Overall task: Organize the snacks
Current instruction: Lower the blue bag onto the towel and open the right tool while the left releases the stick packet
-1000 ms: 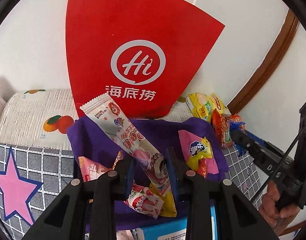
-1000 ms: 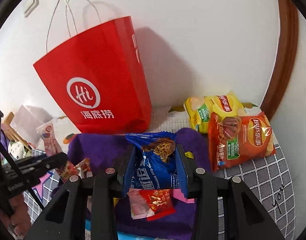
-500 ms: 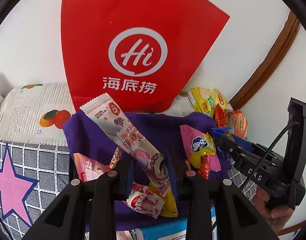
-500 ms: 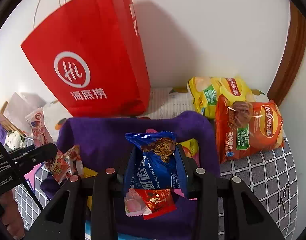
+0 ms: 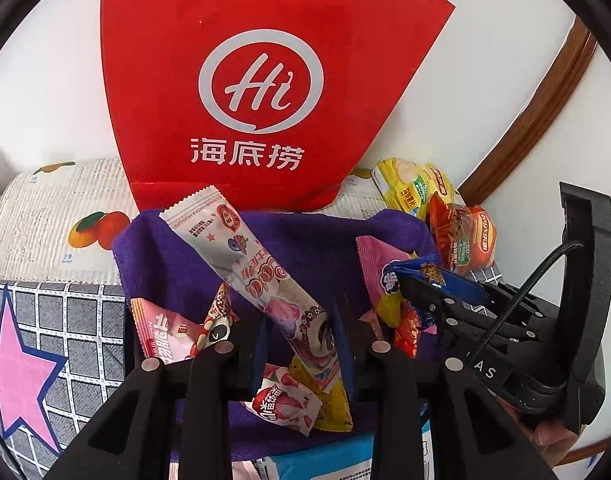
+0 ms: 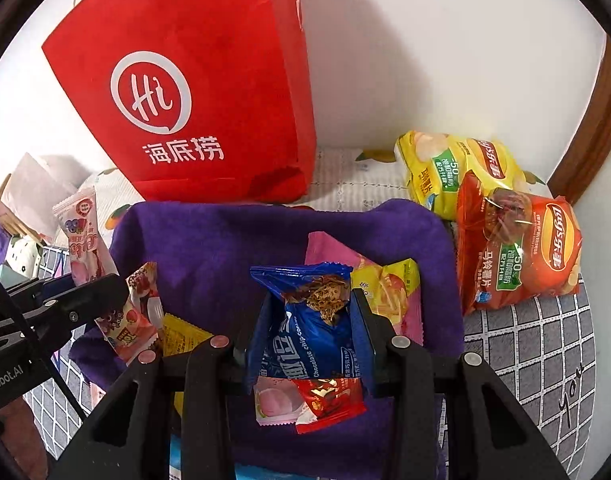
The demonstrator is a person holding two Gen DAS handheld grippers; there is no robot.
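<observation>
My left gripper (image 5: 301, 332) is shut on a long white-and-pink snack stick (image 5: 249, 260), which slants up to the left over the purple cloth (image 5: 177, 256). My right gripper (image 6: 311, 312) is shut on a blue chocolate chip cookie pack (image 6: 309, 320) above the same purple cloth (image 6: 225, 248). The right gripper also shows at the right of the left wrist view (image 5: 417, 280), the cookie pack (image 5: 429, 274) in it. Several small snack packets lie on the cloth, among them a pink packet (image 5: 165, 340), a red one (image 6: 329, 400) and a yellow one (image 6: 389, 284).
A red paper bag (image 6: 209, 92) stands against the white wall behind the cloth. A yellow chip bag (image 6: 453, 168) and an orange chip bag (image 6: 521, 248) lie at the right. A checked cover with a pink star (image 5: 17, 372) lies at the left. A wooden frame (image 6: 593, 120) runs up the right.
The right gripper has sunk toward the purple cloth with the cookie pack and come closer to the left gripper. The left gripper and its snack stick have barely moved.
</observation>
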